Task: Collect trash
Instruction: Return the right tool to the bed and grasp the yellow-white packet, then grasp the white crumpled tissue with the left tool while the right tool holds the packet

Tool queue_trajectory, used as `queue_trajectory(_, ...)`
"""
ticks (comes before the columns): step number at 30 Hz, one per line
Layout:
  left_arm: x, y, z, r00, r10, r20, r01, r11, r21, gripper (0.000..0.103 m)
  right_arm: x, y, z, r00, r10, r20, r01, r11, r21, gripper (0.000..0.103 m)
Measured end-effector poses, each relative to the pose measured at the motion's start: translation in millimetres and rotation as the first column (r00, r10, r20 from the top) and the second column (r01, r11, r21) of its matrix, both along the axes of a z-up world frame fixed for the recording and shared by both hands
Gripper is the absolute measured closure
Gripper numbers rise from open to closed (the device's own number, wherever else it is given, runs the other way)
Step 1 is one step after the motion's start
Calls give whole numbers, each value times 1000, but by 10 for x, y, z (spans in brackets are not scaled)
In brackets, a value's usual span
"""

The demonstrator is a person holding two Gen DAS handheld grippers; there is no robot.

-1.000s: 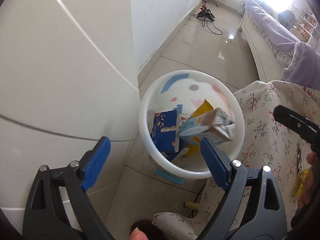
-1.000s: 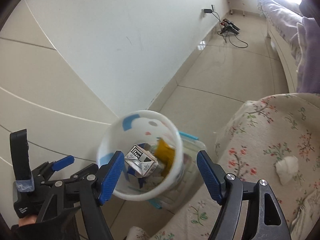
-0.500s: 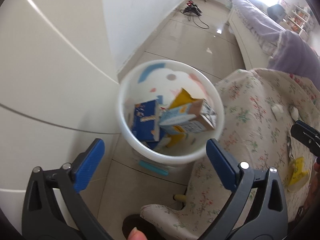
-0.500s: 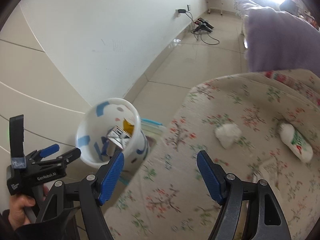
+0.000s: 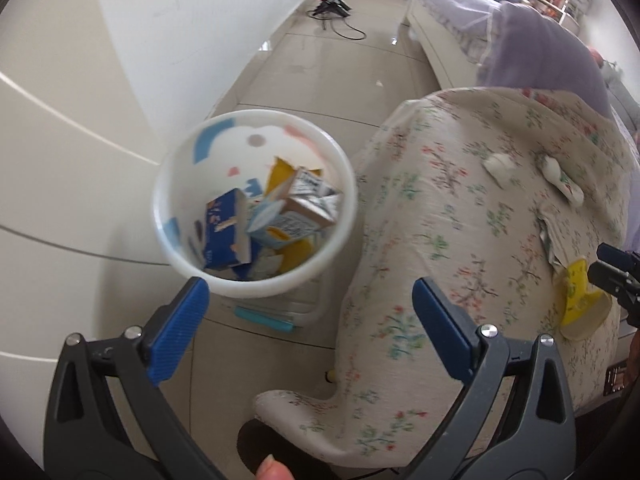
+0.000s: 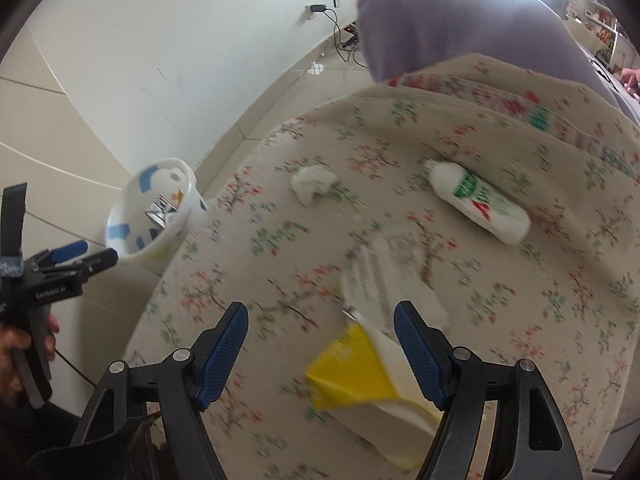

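Observation:
A white trash bin (image 5: 256,286) with blue marks stands on the floor beside the floral couch; it holds cartons (image 5: 308,208) and a blue box (image 5: 226,232). It also shows in the right wrist view (image 6: 132,254). My left gripper (image 5: 310,322) is open and empty, above the bin's near edge. My right gripper (image 6: 320,354) is open and empty over the couch, just above a yellow-and-white packet (image 6: 360,376). A clear wrapper (image 6: 384,280), a crumpled tissue (image 6: 312,182) and a white tube (image 6: 476,202) lie farther on the couch.
The floral couch cover (image 6: 520,320) fills the right. A purple blanket (image 6: 440,16) lies at its back. A white wall (image 5: 180,20) and cabinet stand left of the bin. A blue-lidded box (image 5: 280,312) sits under the bin. Cables (image 5: 332,4) lie on the far floor.
Both grippers have swung right, away from the bin and toward the couch. The right gripper has come over the yellow packet. The carton lies in the bin.

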State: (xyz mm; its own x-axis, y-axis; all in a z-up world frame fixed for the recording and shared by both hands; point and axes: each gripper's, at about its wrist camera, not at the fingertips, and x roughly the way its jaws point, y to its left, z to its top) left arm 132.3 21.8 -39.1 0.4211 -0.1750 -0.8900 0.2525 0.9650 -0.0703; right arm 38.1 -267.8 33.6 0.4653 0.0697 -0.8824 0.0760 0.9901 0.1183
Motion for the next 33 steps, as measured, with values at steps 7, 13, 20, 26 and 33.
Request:
queue_trajectory(7, -124, -296, 21, 999, -45, 0, 45, 999, 9, 2, -297, -276, -66, 1000, 14, -26, -14, 1000, 15, 26)
queue_trajectory(13, -196, -461, -25, 997, -74, -6, 75, 997, 29, 2, -366, -197, -214, 992, 79, -94, -81, 997, -20, 26)
queue_trajectory(20, -210, -597, -22, 997, -80, -17, 80, 997, 20, 2, -358, -128, -441, 979, 115, -168, -133, 986, -102, 30)
queue_trajectory(26, -225, -715, 17, 995, -96, -17, 97, 995, 6, 2, -435, -125, -391, 975, 167, -150, -182, 979, -92, 78)
queue_trajectory(33, -204, -886, 76, 995, -98, 2, 98, 995, -5, 2, -554, -240, -80, 987, 153, -46, -154, 988, -29, 81)
